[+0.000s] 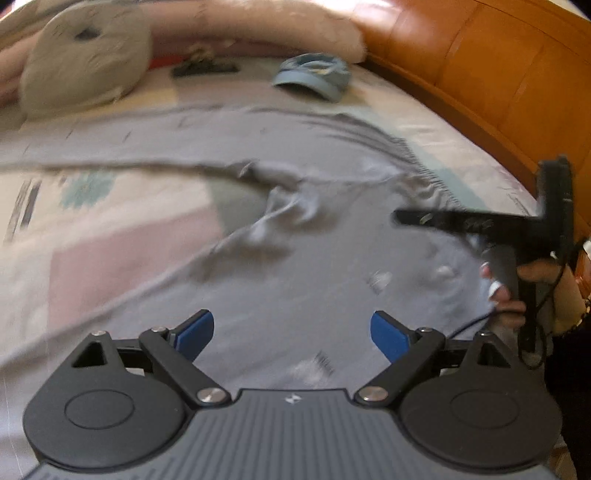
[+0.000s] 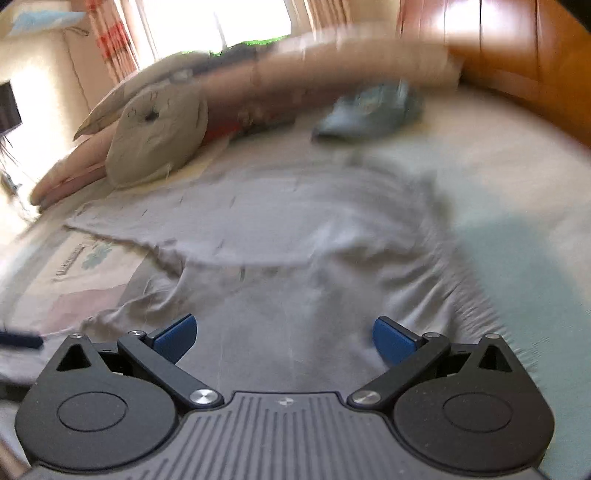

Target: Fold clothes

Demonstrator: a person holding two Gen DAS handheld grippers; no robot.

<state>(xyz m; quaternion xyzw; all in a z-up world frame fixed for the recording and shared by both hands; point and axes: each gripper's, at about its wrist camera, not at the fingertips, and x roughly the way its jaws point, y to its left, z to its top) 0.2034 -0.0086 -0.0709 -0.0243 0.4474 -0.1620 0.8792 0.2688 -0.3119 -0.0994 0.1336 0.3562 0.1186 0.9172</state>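
At the upper left of the left wrist view a round beige cushion (image 1: 83, 61) leaned against the pink bedding (image 1: 258, 27) along the top of the frame, with the patterned bedspread (image 1: 110, 236) showing below it at mid left. Across the middle lay the task's thing, a grey garment (image 1: 295, 206), spread on the bed with one long piece reaching toward the left edge and a knot of wrinkles near the centre. It looked spread out rather than folded; no clean fold line showed, so as a judgement the folding had barely begun and every fold was left to do. At the bottom centre the left gripper (image 1: 291, 334) hung over the grey cloth with its blue fingers (image 1: 195, 334) set wide and nothing between them. Above the garment toward the upper right sat a blue cap (image 1: 314, 75), apart from the cloth, and the wooden headboard (image 1: 498, 66) curved down the right side. At mid right a hand (image 1: 517, 291) carried the right gripper (image 2: 284, 338), seen side-on there; its own blurred view showed its fingers (image 2: 393, 345) also wide and empty above the garment.
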